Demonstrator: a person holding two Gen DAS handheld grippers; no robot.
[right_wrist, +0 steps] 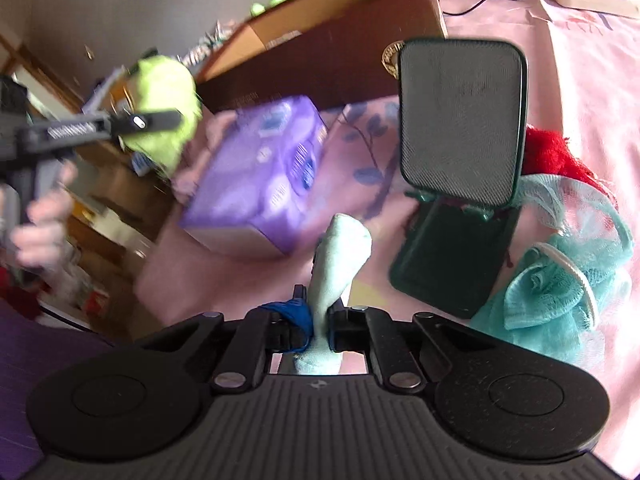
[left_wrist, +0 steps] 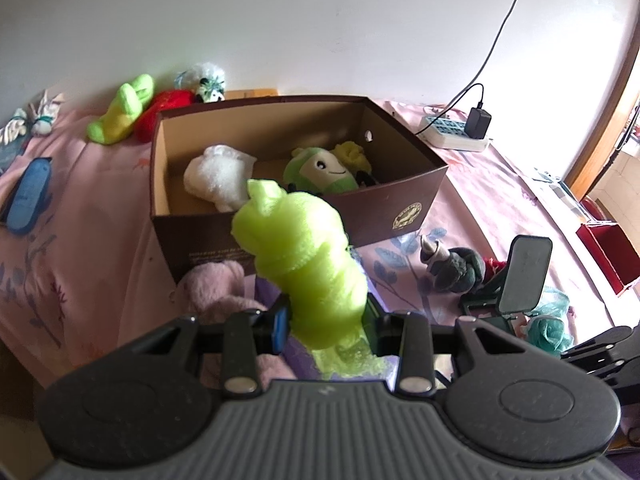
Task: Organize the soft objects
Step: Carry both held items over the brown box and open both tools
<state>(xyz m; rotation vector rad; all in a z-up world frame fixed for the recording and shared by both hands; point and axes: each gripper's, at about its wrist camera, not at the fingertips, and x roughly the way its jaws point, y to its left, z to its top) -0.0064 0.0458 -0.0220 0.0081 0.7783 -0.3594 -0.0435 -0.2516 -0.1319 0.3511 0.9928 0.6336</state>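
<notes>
My left gripper [left_wrist: 326,320] is shut on a lime green mesh bath sponge [left_wrist: 304,256] and holds it up in front of the open brown cardboard box [left_wrist: 400,200]. The box holds a white plush [left_wrist: 218,176], a green plush [left_wrist: 320,170] and a yellow piece [left_wrist: 352,152]. My right gripper [right_wrist: 320,320] is shut on a pale green sock [right_wrist: 340,256] above the pink bedsheet. The left gripper [right_wrist: 120,124] with the green sponge [right_wrist: 164,108] shows blurred at the left of the right wrist view.
A purple tissue pack [right_wrist: 260,176], a dark phone stand [right_wrist: 460,168], a teal mesh sponge [right_wrist: 568,280] and red fabric [right_wrist: 556,152] lie near my right gripper. A lime plush [left_wrist: 120,110], red plush [left_wrist: 168,108], blue item [left_wrist: 30,196], grey plush [left_wrist: 456,268] and power strip [left_wrist: 452,132] surround the box.
</notes>
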